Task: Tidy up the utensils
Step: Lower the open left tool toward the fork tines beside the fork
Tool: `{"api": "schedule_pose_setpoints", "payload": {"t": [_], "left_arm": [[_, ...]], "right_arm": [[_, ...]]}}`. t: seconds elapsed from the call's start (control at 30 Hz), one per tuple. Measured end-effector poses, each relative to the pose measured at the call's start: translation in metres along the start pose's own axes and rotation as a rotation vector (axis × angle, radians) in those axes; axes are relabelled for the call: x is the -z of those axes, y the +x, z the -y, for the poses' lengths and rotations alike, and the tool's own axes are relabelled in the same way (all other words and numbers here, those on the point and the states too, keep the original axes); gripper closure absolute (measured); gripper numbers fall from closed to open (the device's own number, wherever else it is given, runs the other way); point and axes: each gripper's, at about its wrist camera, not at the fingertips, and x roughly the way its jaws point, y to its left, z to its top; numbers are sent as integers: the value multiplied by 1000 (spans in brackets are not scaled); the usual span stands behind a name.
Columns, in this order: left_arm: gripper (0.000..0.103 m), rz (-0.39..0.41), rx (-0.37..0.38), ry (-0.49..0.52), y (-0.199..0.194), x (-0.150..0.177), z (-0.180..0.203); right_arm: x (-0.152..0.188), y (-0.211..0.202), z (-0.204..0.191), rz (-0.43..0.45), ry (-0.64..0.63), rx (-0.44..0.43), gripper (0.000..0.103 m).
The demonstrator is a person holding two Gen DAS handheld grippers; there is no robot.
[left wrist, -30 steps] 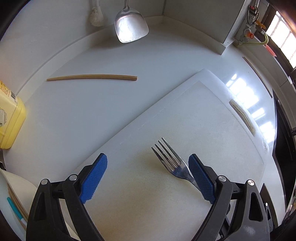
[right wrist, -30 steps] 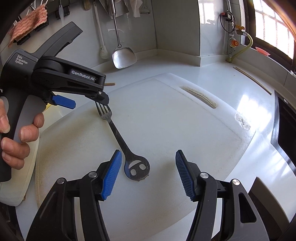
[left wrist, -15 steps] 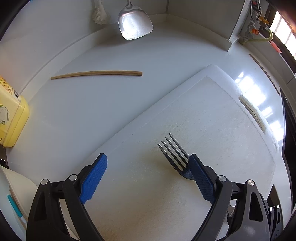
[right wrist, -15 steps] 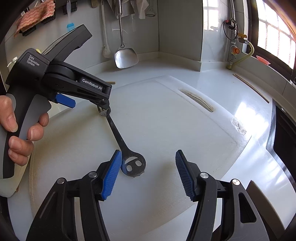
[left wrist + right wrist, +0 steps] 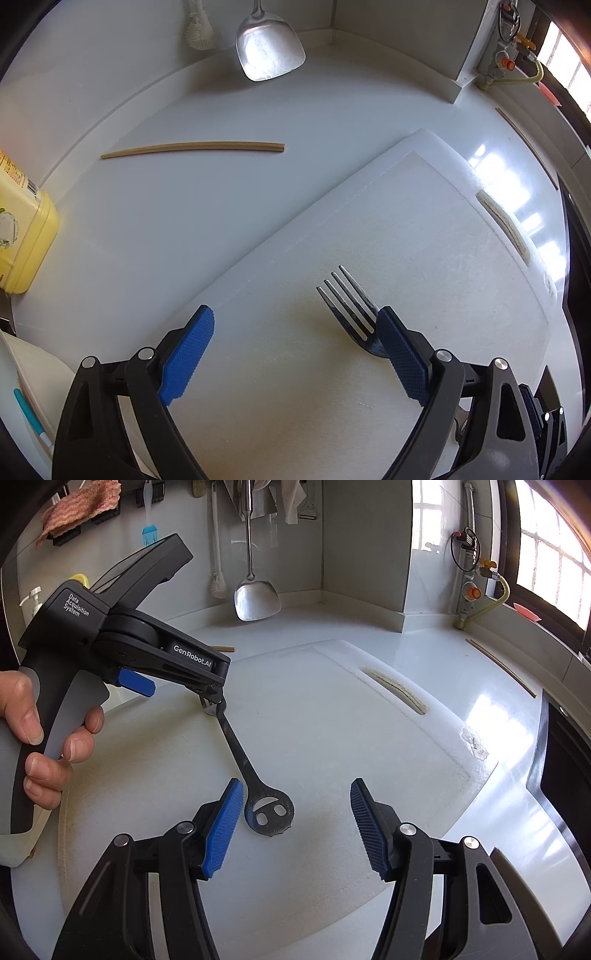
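Note:
A metal fork (image 5: 347,306) with a smiley-face handle end (image 5: 269,814) lies on the white cutting board (image 5: 424,240). My left gripper (image 5: 295,354) is open over the board, its right finger beside the fork's tines. In the right wrist view the left gripper (image 5: 212,698) hangs over the fork's head. My right gripper (image 5: 295,823) is open and empty, its left finger just beside the fork's handle end. One wooden chopstick (image 5: 192,148) lies on the counter behind the board.
A metal spatula (image 5: 256,600) hangs against the back wall. A yellow bottle (image 5: 22,240) stands at the left. Another thin stick (image 5: 500,668) lies at the counter's right edge, near a dark hob (image 5: 569,768). Gas fittings (image 5: 471,587) sit in the far corner.
The left gripper has drawn back and to the left, so the fork sits further right between its fingers. The right gripper has risen slightly; the fork has stayed on the board.

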Motion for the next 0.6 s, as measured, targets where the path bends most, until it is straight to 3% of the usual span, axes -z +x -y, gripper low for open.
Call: {"api": "schedule_pose_setpoints", "payload": {"t": [0.3, 0.6], "left_arm": [[15, 20, 0, 135, -6, -8, 2], [15, 3, 24, 129, -4, -8, -10]], "right_arm": [[0, 0, -2, 1, 2, -2, 45], [-3, 1, -3, 8, 2, 5, 45]]}}
